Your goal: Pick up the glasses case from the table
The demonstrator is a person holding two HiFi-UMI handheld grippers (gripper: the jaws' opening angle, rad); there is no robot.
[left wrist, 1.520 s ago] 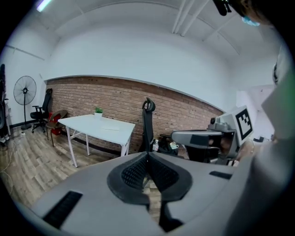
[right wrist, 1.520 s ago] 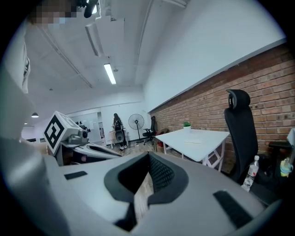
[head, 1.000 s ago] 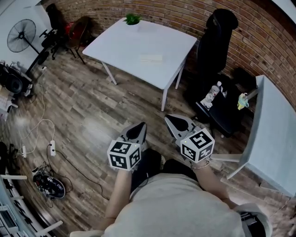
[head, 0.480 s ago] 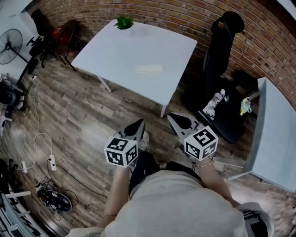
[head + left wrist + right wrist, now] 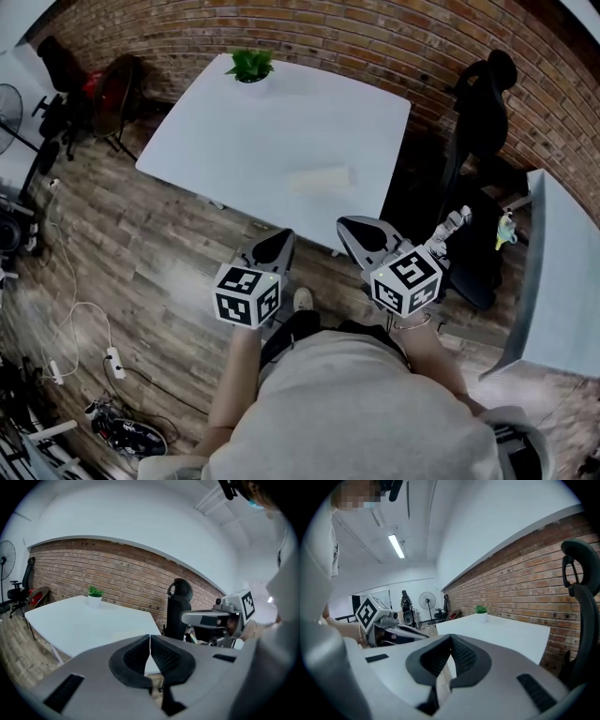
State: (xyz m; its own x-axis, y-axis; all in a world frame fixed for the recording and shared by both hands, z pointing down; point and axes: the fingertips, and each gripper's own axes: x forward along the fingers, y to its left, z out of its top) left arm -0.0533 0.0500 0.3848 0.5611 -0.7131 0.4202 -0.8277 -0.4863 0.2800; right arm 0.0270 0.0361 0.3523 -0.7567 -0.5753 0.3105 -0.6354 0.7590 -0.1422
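Observation:
A pale, flat glasses case (image 5: 321, 178) lies on the white table (image 5: 244, 131), near its front right corner. My left gripper (image 5: 277, 242) and right gripper (image 5: 354, 228) are held side by side just short of the table's near edge, both shut and empty. In the left gripper view the jaws (image 5: 150, 641) meet tip to tip, with the table (image 5: 79, 625) ahead and the right gripper (image 5: 211, 618) off to the right. The right gripper view shows its jaws (image 5: 451, 641) pressed together, the table (image 5: 506, 637) beyond and the left gripper (image 5: 389, 627) at the left.
A small potted plant (image 5: 249, 66) stands at the table's far edge by the brick wall. A black office chair (image 5: 483, 103) sits right of the table, with a low black stand holding a bottle (image 5: 452, 225). A second white table (image 5: 558, 281) is at far right. Cables (image 5: 84, 328) lie on the wooden floor.
The whole view has closed in on the white table: both grippers, still shut, have travelled forward to its near edge, and the glasses case now lies much closer ahead.

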